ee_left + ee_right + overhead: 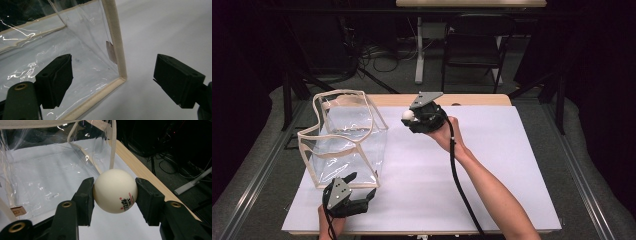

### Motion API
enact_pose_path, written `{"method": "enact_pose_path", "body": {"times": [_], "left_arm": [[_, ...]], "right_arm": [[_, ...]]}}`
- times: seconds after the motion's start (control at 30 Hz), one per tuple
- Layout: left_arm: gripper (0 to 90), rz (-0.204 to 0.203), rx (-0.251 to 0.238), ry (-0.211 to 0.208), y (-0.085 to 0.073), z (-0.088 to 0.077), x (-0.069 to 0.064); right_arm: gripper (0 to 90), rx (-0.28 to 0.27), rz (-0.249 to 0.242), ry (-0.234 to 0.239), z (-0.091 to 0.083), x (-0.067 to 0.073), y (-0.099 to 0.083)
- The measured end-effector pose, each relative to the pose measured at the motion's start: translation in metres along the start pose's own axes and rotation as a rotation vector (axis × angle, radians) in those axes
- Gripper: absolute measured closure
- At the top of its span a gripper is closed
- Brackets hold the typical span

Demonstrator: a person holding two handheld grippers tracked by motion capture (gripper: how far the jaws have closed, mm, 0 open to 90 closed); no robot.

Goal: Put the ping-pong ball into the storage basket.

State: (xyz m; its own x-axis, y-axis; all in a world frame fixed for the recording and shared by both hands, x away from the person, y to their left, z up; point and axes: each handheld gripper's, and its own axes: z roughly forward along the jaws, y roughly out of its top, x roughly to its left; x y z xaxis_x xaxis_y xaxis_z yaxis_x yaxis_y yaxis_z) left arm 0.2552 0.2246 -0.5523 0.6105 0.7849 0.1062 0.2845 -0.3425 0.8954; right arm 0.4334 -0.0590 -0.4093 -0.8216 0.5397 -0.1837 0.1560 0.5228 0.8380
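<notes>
Nearest to us, by the table's [492,200] near left corner, we keep our left gripper [360,186] wide open, its jaws standing either side of the near lower corner of the clear bag [343,142] without pressing on it. We see that bag, a floppy transparent box with cream binding, standing open-topped along the table's left edge, and its rim sags and buckles inward rather than holding a clean square mouth. Our right gripper [408,117] hangs above the far edge of the table, just beside the bag's far right side, and it is closed on the white ball [115,191], the pads pinching it at its widest line. We judge the likeliest failure to be the ball missing the mouth: the rim leans and folds, so a release from where we are now would drop the ball onto the binding or outside the wall, and it would roll off the far edge, which lies close. We also judge that the bag may tip or slide if our right gripper knocks its soft wall, because nothing is clamping it. A smaller risk is the ball squirting sideways out of the pads, since they touch a smooth round surface over small patches.
</notes>
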Motion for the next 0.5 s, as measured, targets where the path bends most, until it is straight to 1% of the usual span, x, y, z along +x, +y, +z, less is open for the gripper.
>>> {"method": "enact_pose_path", "body": {"times": [0.5], "left_arm": [[15.9, -0.003, 0.0, 0.002, 0.0, 0.0, 0.0]], "right_arm": [[51.1, 0.002, -0.008, 0.008, 0.004, 0.001, 0.013]]}}
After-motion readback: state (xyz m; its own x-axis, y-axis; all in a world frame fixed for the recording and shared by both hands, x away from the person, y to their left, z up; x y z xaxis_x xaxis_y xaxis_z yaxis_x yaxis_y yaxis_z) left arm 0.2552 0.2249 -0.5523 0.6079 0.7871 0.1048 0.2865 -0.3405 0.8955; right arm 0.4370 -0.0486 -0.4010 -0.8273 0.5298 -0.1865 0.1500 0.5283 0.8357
